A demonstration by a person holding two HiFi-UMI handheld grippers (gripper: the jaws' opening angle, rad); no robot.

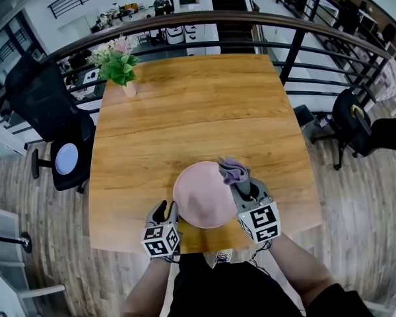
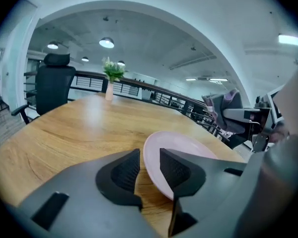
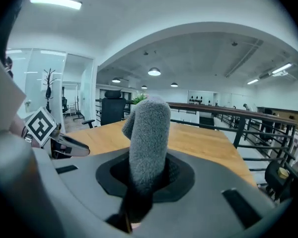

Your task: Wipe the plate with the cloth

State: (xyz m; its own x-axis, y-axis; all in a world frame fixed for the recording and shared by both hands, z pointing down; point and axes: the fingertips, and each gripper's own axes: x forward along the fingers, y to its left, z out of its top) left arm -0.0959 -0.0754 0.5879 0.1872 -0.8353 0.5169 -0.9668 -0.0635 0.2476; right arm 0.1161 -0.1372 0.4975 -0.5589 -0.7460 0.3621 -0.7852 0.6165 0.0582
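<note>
A pink plate lies near the front edge of the wooden table. My left gripper is at the plate's left rim. In the left gripper view the plate has its rim between the jaws of this gripper, which stand apart, with a gap showing beside the left pad. My right gripper is at the plate's right side, shut on a grey-purple cloth. In the right gripper view the fuzzy cloth stands up out of the jaws of that gripper.
A vase of flowers stands at the table's far left corner. A black office chair is left of the table, another chair to the right. A dark railing runs behind the table. The table's front edge is just below the plate.
</note>
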